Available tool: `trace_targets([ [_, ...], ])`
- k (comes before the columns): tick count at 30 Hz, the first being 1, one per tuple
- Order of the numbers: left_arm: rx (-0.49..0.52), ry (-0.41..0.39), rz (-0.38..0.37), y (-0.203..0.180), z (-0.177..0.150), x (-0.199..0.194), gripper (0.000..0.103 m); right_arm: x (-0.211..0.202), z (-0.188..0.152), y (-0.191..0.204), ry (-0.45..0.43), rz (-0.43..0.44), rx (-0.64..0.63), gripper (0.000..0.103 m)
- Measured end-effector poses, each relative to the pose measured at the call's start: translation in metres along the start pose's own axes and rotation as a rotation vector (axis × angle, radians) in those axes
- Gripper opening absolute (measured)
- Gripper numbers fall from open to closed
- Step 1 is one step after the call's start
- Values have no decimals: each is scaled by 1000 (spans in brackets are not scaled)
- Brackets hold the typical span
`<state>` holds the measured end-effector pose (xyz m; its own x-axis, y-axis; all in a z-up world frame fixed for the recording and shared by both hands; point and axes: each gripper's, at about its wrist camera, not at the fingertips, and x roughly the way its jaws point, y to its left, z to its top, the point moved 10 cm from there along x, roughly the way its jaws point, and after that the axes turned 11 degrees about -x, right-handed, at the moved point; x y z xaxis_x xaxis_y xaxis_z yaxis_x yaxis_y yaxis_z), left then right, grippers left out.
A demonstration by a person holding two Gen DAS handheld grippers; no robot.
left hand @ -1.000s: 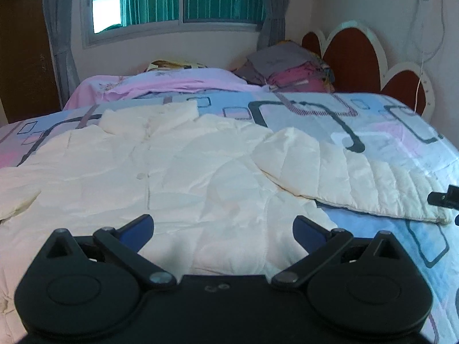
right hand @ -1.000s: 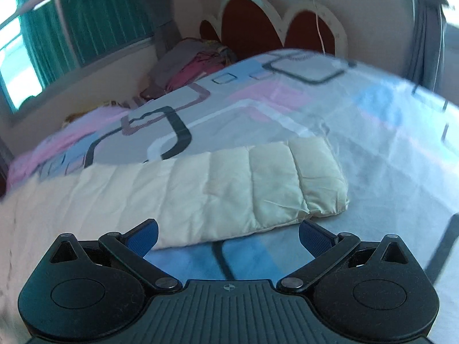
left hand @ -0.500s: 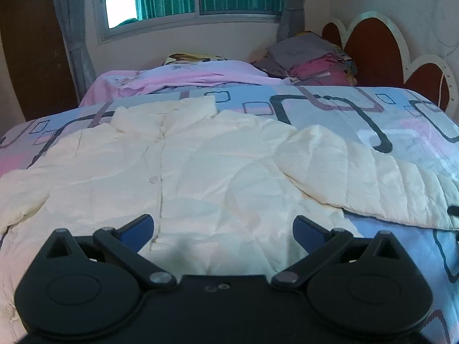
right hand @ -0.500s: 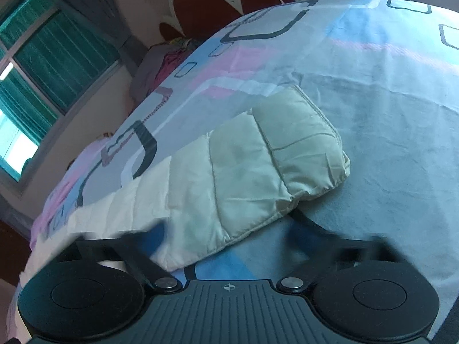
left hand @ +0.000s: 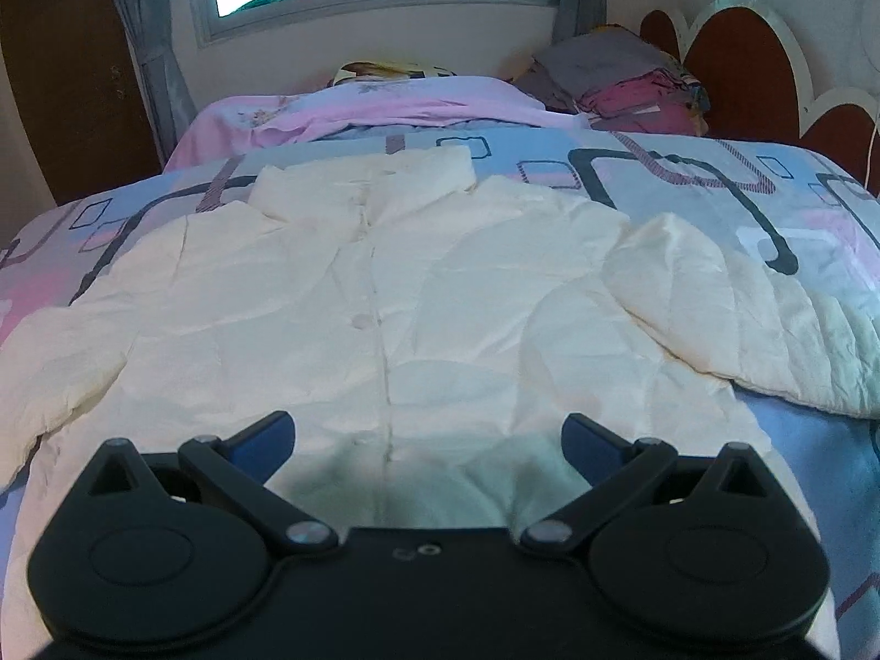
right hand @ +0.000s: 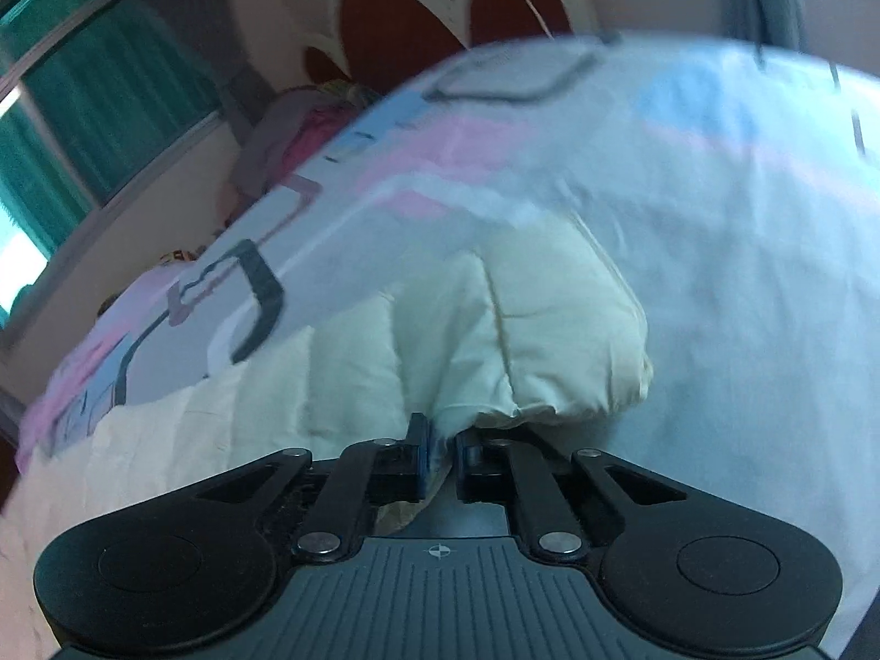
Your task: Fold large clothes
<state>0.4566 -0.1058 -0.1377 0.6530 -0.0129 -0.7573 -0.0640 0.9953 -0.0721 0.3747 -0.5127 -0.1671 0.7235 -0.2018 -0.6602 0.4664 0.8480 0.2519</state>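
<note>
A cream quilted jacket (left hand: 385, 297) lies spread flat on the bed, front up, collar toward the far window. Its right sleeve (left hand: 770, 330) stretches to the right. My left gripper (left hand: 428, 434) is open and empty above the jacket's lower hem. In the right wrist view, my right gripper (right hand: 443, 448) is shut on the near edge of the sleeve's cuff end (right hand: 528, 341), with cream fabric pinched between the blue pads.
The bed has a patterned blue, pink and grey sheet (left hand: 687, 181). A pink blanket (left hand: 352, 115) and a pile of folded clothes (left hand: 621, 77) lie at the far end. A red scalloped headboard (left hand: 737, 60) stands at the right, and it shows in the right wrist view (right hand: 401, 33).
My right gripper moved in onto the sleeve's cuff end and closed on it. My left gripper shifted slightly over the jacket's hem and stayed open.
</note>
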Motion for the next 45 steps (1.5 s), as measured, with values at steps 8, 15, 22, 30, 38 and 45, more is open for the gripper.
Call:
trace_targets([
  [8,-20,31,-68,38,3,16,103,-30,14,110,-79,53,-224,8],
  [15,-60,37,-97,89,8,21,103,-39,-13,253,-98,181,-435,8],
  [22,-132,20,-97,157,10,16,103,-31,-75,383,-66,313,-656,8],
  [30,-280,10,-73,223,9,14,103,-13,-86,349,-126,74,-752,98],
  [38,-291,22,-77,210,5,19,103,57,-68,293,-13,-38,-741,67],
  [45,-279,35,-57,194,2,17,103,83,-61,264,-28,-53,-770,66],
])
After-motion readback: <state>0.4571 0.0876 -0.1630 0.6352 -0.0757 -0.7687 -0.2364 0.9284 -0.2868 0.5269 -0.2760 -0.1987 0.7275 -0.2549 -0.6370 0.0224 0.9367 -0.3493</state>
